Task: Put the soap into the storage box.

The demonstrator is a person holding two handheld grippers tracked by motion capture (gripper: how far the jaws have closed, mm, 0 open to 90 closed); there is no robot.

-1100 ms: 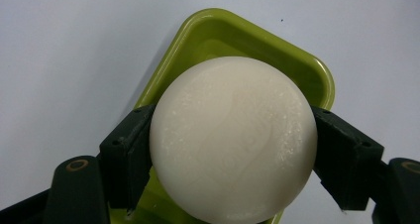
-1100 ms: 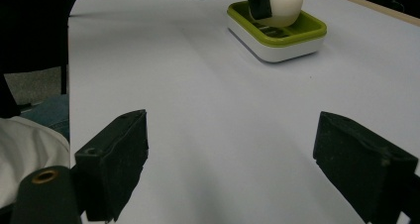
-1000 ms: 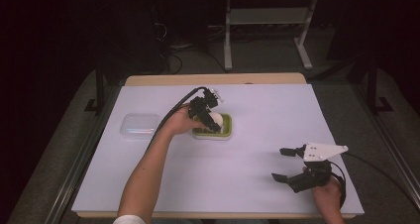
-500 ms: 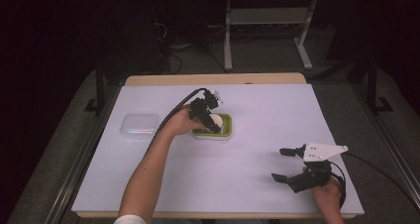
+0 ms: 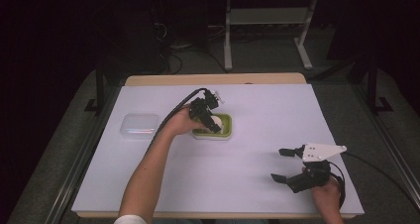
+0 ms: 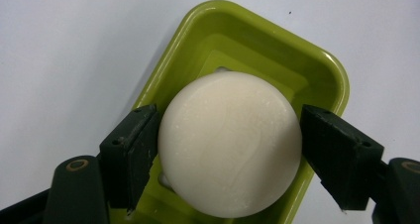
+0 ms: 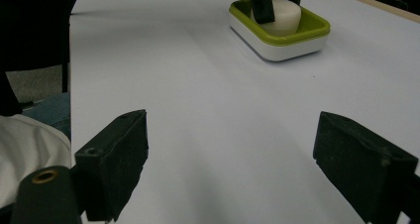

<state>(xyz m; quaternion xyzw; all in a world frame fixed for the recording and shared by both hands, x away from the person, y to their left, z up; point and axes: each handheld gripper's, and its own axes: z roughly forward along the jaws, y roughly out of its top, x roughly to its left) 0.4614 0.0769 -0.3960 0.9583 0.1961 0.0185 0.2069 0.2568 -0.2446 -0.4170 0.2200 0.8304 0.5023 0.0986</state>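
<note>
A round cream soap bar (image 6: pixel 230 144) rests in a lime-green dish (image 6: pixel 317 70) with a white base. My left gripper (image 6: pixel 230 149) reaches down into the dish, and both black pads press the sides of the soap. In the high view that gripper (image 5: pixel 212 124) is over the dish (image 5: pixel 225 133) near the table's middle, partly hiding the soap (image 5: pixel 217 121). My right gripper (image 5: pixel 279 164) hovers open near the front right edge, holding nothing. In the right gripper view its jaws (image 7: pixel 230 169) stand wide apart, pointed toward the dish (image 7: pixel 297 40) and soap (image 7: pixel 285 13).
A clear plastic lid or box (image 5: pixel 139 125) lies left of the dish. The white table cover (image 5: pixel 257 110) spreads around it. A black cable (image 5: pixel 171 117) trails from the left gripper along the forearm. A metal frame stands beyond the far edge.
The left gripper has sunk very slightly at the dish with the soap between its pads. The right gripper has stayed put.
</note>
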